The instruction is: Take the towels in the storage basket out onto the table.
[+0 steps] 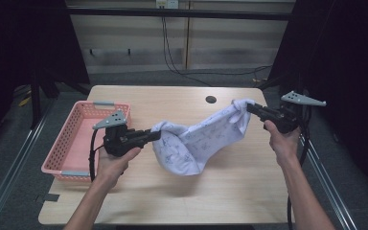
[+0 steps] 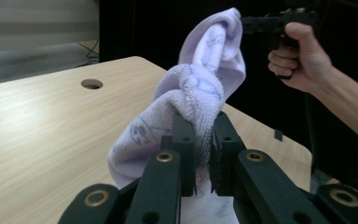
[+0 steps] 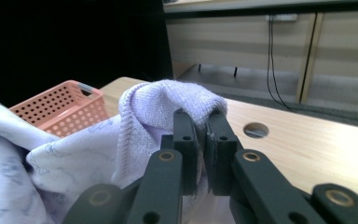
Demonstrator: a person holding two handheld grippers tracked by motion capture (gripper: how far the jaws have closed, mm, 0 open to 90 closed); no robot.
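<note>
- L tool [image 1: 157, 134] – clamped tight on one end of the towel [image 1: 196, 141]; in the left gripper view the terry cloth is bunched btw the two black jaws, no gap to see.
- R tool [image 1: 249, 108] – same, pinched shut on the other end; the right gripper view has a fold of cloth wrapped over the jaw tips.
- Towel: white w/ faint blue print, hanging btw both tools above the worktop [image 1: 182, 201]. Middle sags in a belly; lowest part looks to touch or nearly touch the wood, can't tell which.
- Key relation: towel's long axis runs from L tool up and across to R tool, i.e. slanted away from the pink basket [image 1: 84, 112]. R end sits higher and further from the basket; L end is just beside the basket's near rim.
- Basket lies on the L-tool side of the towel, so L hand [image 1: 117, 158] is the nearer one by far; R hand [image 1: 280, 139] is well apart from it.
- My read: if the towel goes in the basket, L end leads and R end must travel across the towel's whole length. Slack middle could drag on the worktop, so I'd keep both ends high.
</note>
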